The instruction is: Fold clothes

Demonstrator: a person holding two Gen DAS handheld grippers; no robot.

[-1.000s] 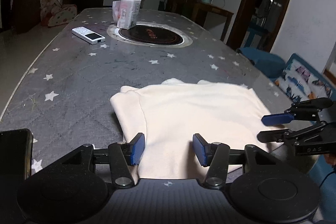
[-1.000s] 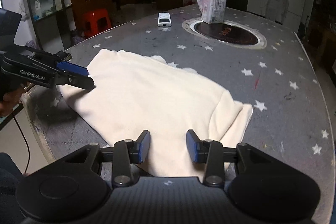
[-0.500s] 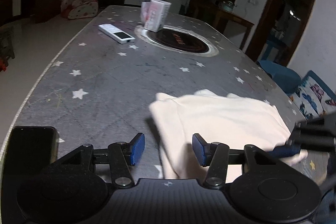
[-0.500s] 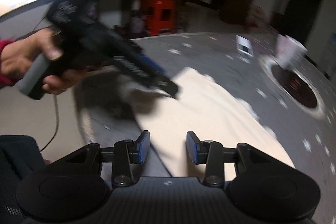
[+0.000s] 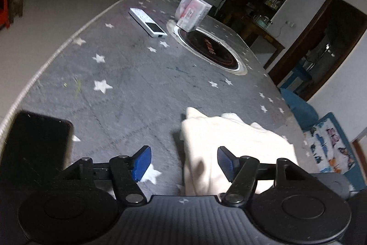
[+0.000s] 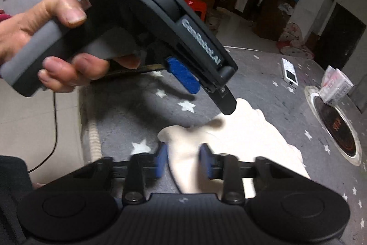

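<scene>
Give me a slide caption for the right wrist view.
Right gripper straddles cream garment; hand-held left gripper hovers above.

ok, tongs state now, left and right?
Left tongs: open, holding nothing.
Right tongs: open, cream garment between the pads, not clamped.

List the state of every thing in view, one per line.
Cream fabric garment: folded, lying on the table.
Left tool: open, raised, holding nothing.
Right tool: fingers either side of the garment's edge; blurred, grip unclear.
Black phone: flat, screen dark.
White remote control: lying flat.
White tissue pack: standing by the round hob.
</scene>
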